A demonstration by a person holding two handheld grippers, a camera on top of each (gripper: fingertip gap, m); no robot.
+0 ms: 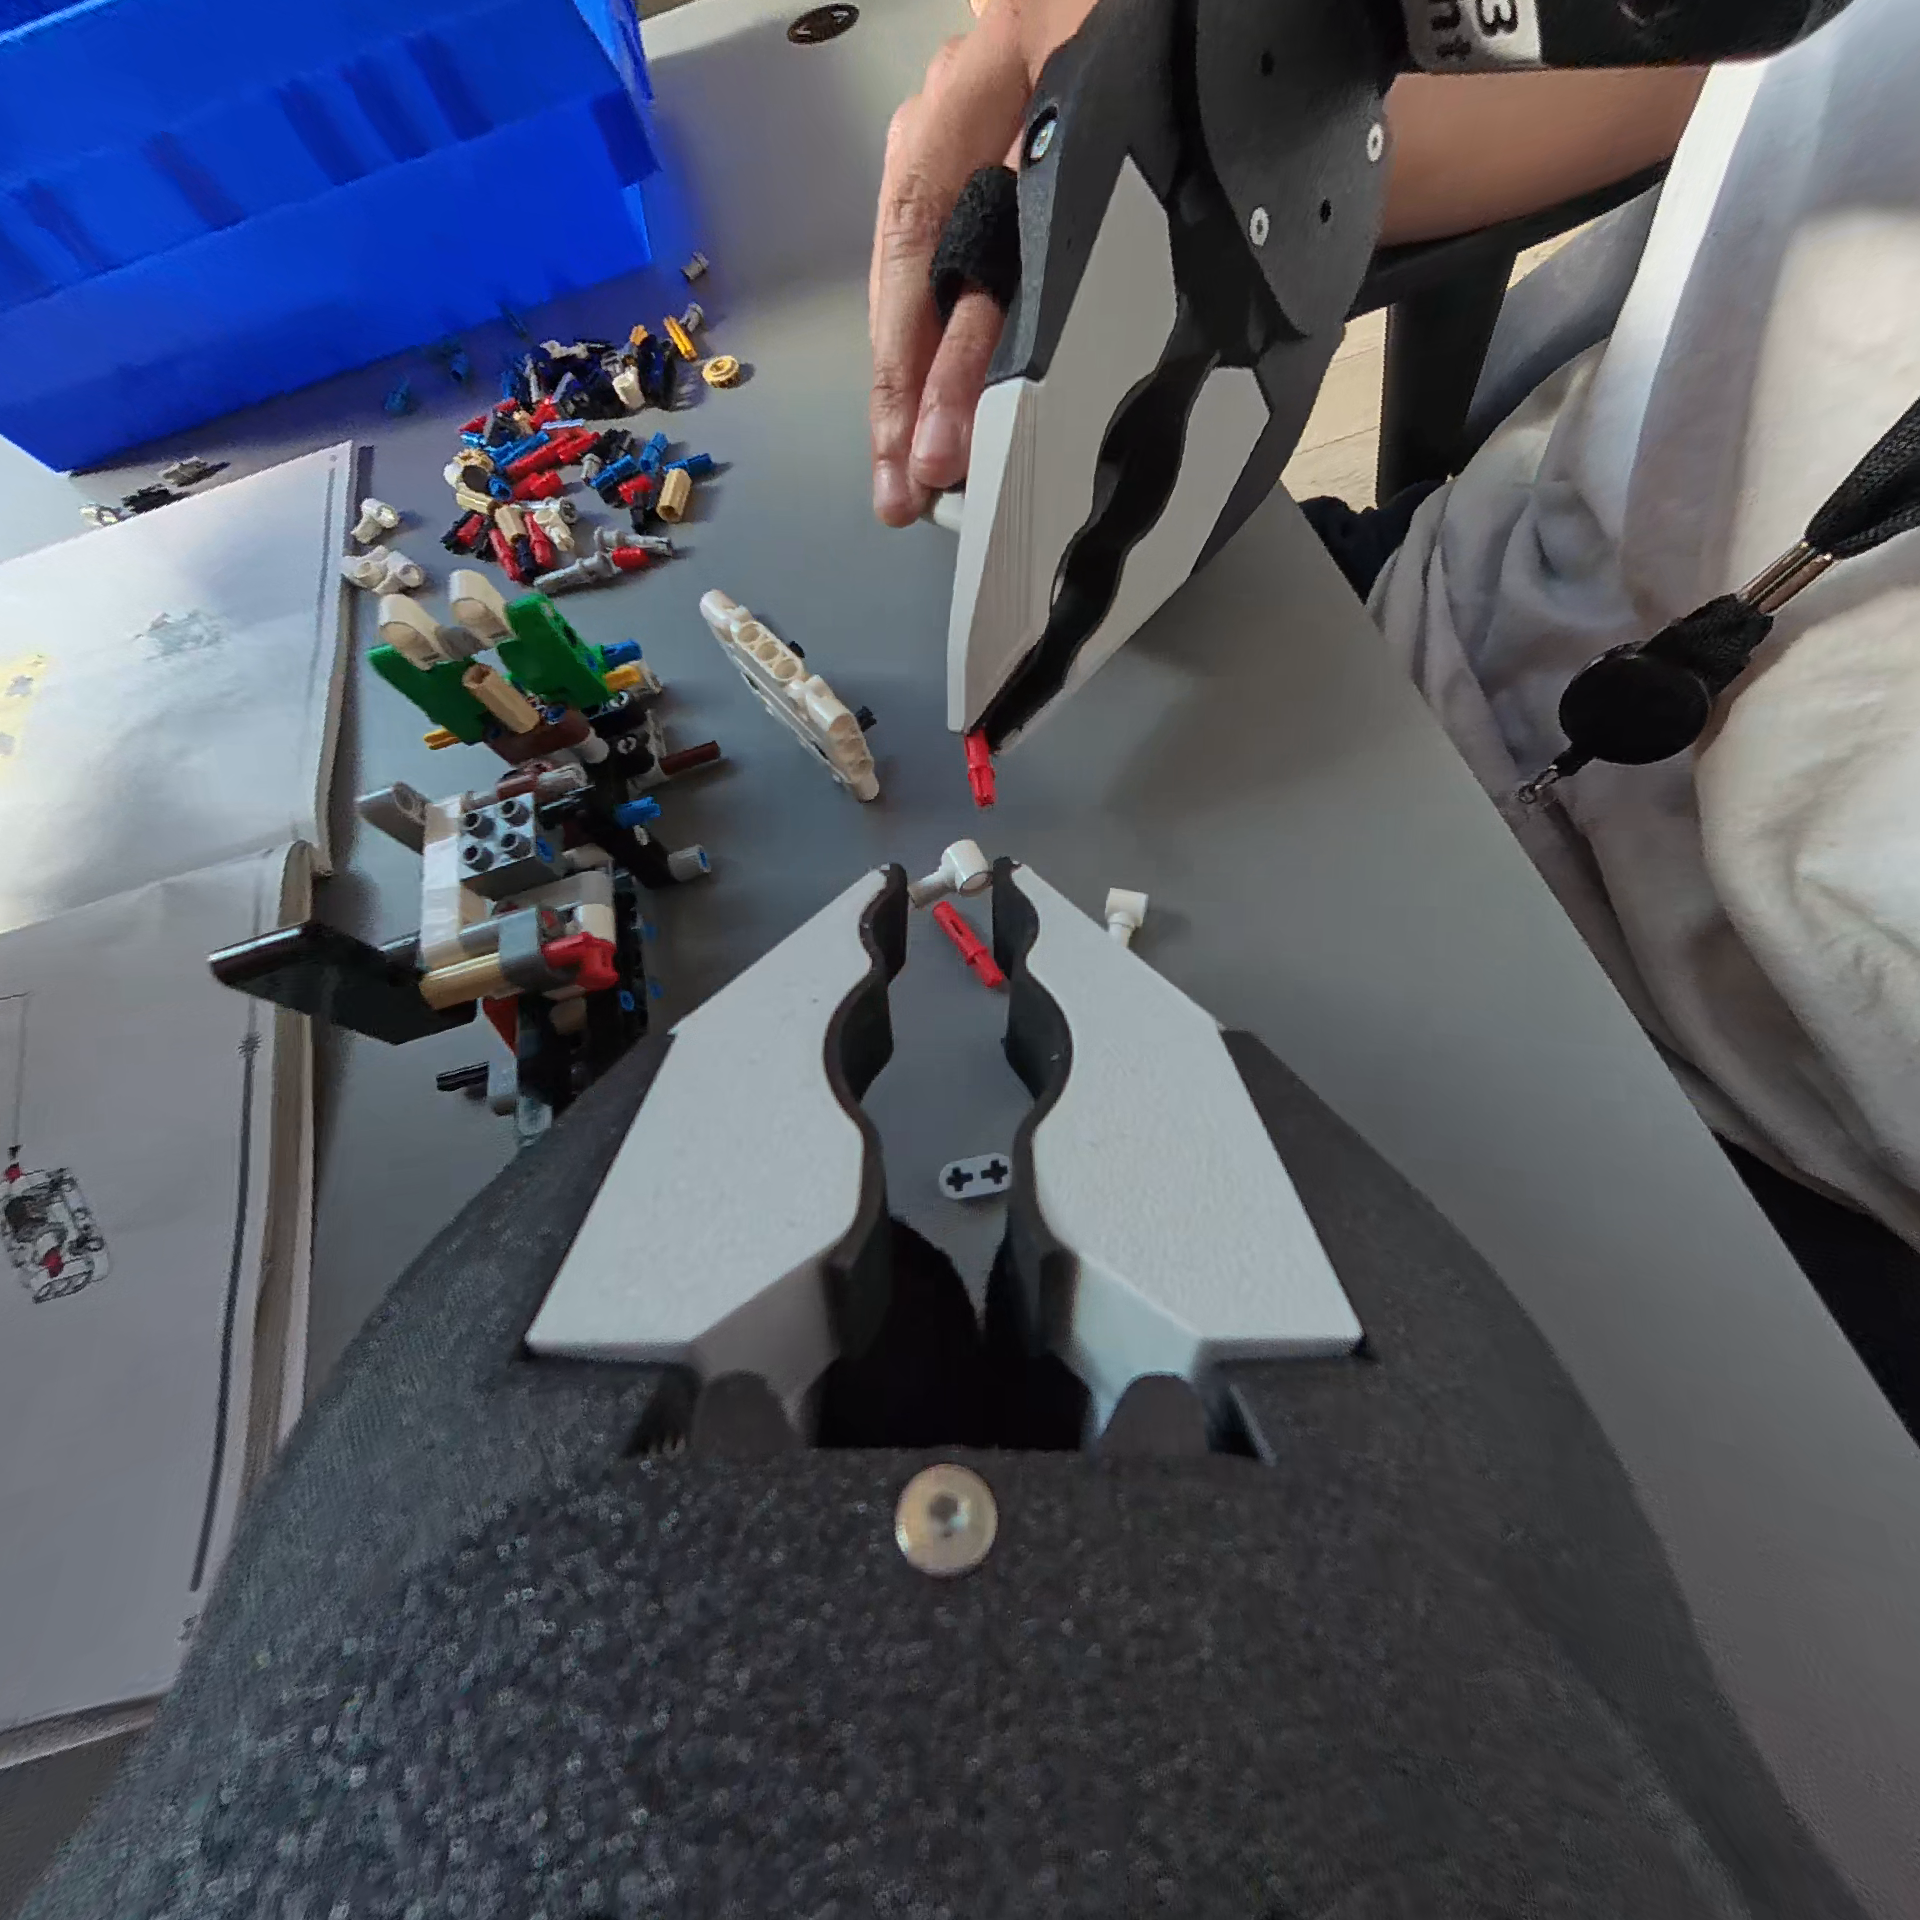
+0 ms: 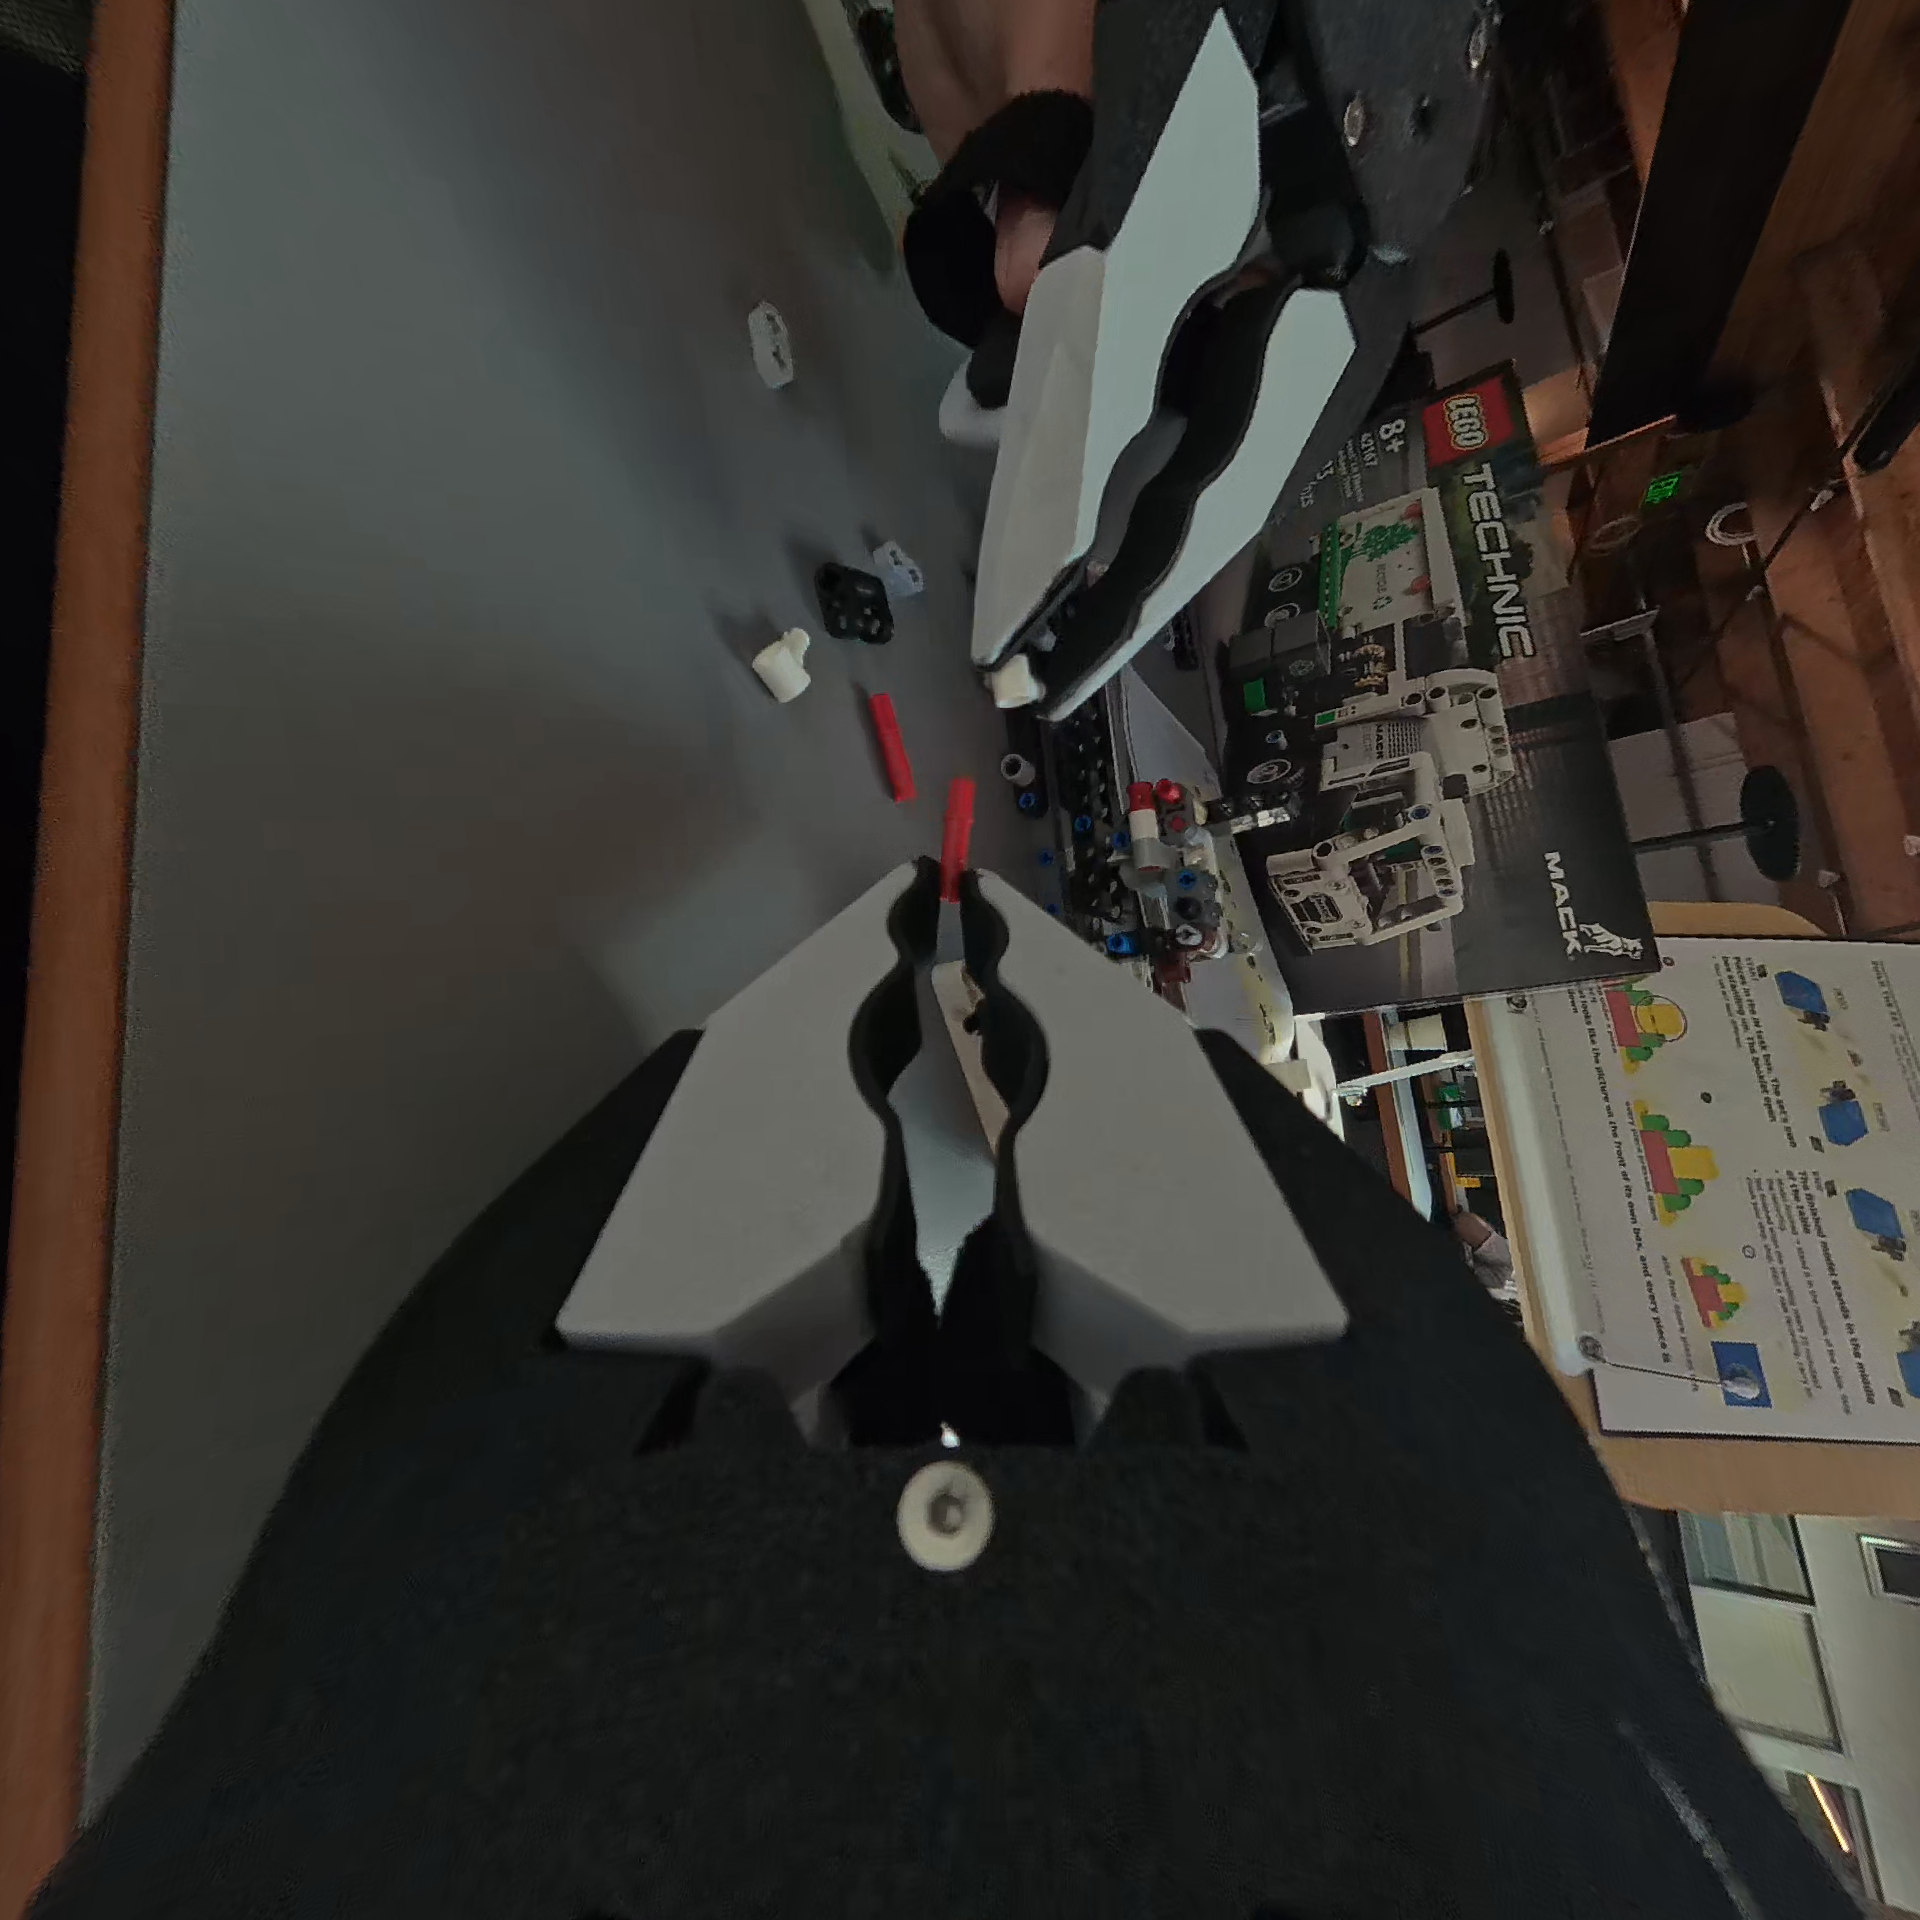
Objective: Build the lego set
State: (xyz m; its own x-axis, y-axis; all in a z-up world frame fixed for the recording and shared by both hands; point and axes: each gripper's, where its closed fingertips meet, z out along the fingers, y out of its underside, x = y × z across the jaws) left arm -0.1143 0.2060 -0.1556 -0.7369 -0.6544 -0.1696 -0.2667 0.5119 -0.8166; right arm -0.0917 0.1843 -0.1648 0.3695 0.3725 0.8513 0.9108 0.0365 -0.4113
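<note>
1. The right gripper [image 2: 943, 878] is clenched on a red pin [image 2: 954, 831]; both dark pads press on its rear end, and most of its length sticks out past the fingertips
2. The left gripper [image 1: 948, 878] is closed on a white connector [image 1: 958, 871]; its stem meets one pad and its barrel the other, and the right wrist view shows it carried at the tips, clear of the grey table [image 1: 1195, 790]
3. The two grippers face each other tip to tip; the red pin's long axis runs along the right gripper's fingers and points roughly at the white connector; the two pieces are near but apart, with bare table showing between them
4. Which way the barrel's hole faces I cannot tell
5. A second red pin [image 1: 966, 943] lies flat on the table under the left gripper's jaws, untouched; a second white connector [image 1: 1124, 909] lies just beside the left gripper's right finger
6. Off to the left gripper's left stand a partly built model [image 1: 520, 883] and a white beam [image 1: 790, 696]; a pile of small parts [image 1: 571, 457] lies farther out, well apart from both grippers
</note>
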